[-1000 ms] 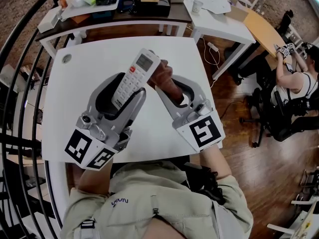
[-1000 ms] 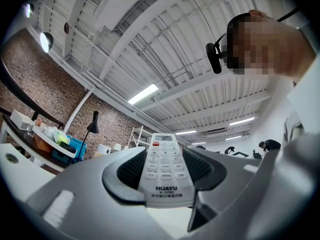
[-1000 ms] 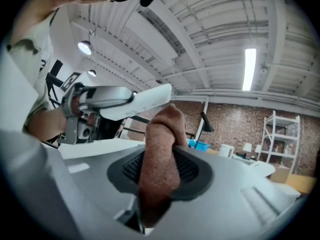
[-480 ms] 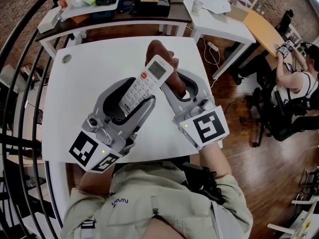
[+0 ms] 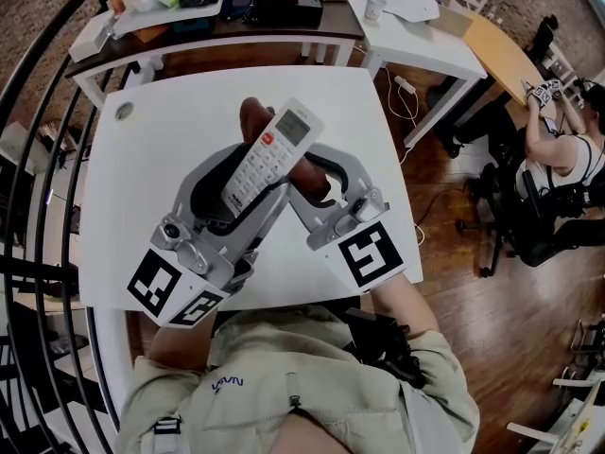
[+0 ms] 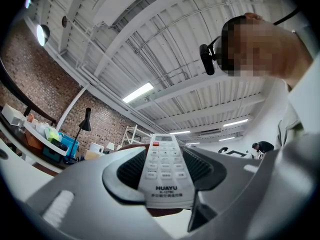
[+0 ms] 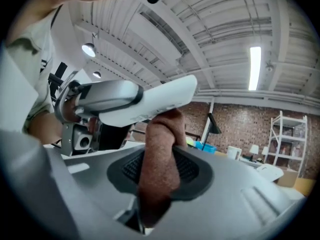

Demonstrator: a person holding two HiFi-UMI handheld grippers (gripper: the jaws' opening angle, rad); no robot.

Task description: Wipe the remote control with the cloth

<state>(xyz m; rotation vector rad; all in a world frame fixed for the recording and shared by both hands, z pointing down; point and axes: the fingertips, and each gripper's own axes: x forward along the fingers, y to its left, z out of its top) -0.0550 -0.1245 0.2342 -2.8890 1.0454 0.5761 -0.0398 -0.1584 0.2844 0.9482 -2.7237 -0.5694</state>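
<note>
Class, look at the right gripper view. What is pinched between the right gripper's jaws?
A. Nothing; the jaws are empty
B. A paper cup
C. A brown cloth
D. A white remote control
C: the right gripper has its pads pressed on the brown cloth, which rises to the underside of the remote control; the remote itself is clamped in the left gripper.

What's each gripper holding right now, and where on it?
Left gripper: remote control, clamped across its lower half. Right gripper: brown cloth, pinched mid-length, its top at the remote's back.
</note>
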